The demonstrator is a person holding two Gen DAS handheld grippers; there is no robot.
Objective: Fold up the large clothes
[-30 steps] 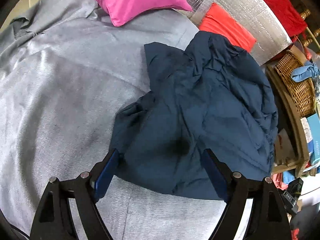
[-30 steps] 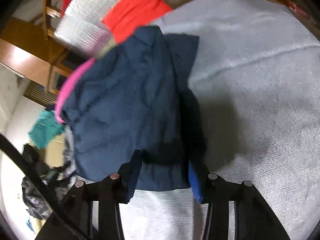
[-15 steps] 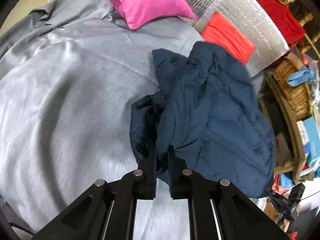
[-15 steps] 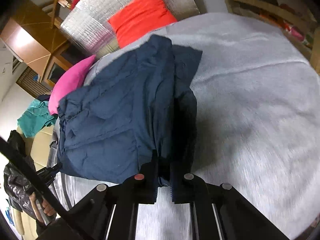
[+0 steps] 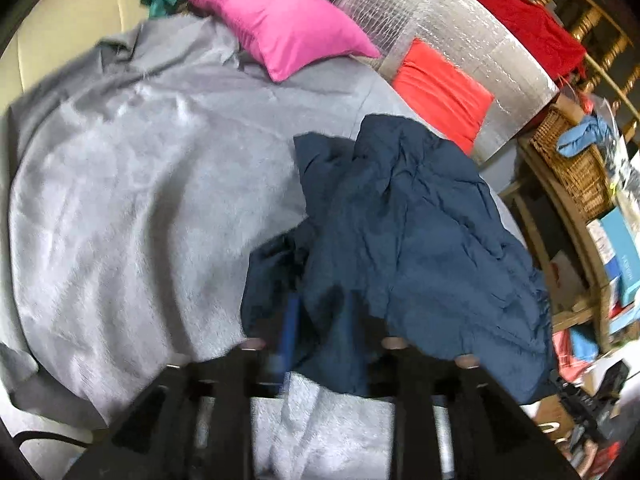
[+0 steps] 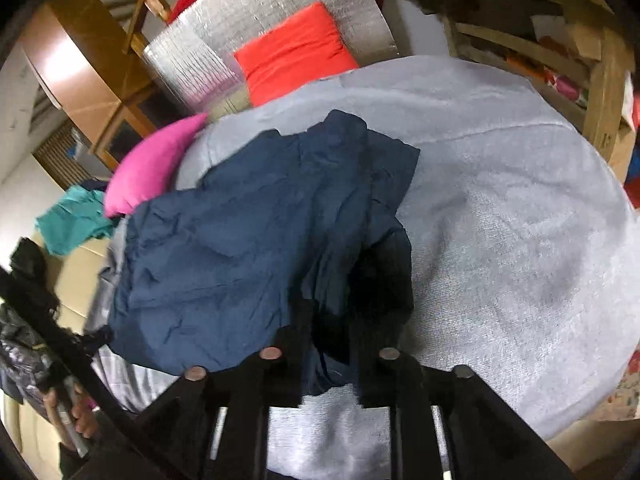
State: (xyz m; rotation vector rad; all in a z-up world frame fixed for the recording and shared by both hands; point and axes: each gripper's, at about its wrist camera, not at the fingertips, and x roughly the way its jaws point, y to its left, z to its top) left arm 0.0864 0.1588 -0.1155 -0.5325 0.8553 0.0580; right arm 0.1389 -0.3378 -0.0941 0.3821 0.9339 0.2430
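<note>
My left gripper [image 5: 320,320] at bottom centre pinches the navy garment's [image 5: 408,232] near hem; my right gripper [image 6: 332,328] grips another fold. The garment lies crumpled mid-frame on the grey blanket [image 5: 132,200].

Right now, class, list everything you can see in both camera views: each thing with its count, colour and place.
garment: one, navy, crumpled on the blanket
blanket: one, grey, covering the bed
pillow: one, pink, far edge of the bed
cushion: one, orange-red, against the silver panel
silver panel: one, behind the cushion
wicker basket: one, tan, on the shelf
left gripper: black, fingers around navy cloth
right gripper: black, fingers around navy cloth
</note>
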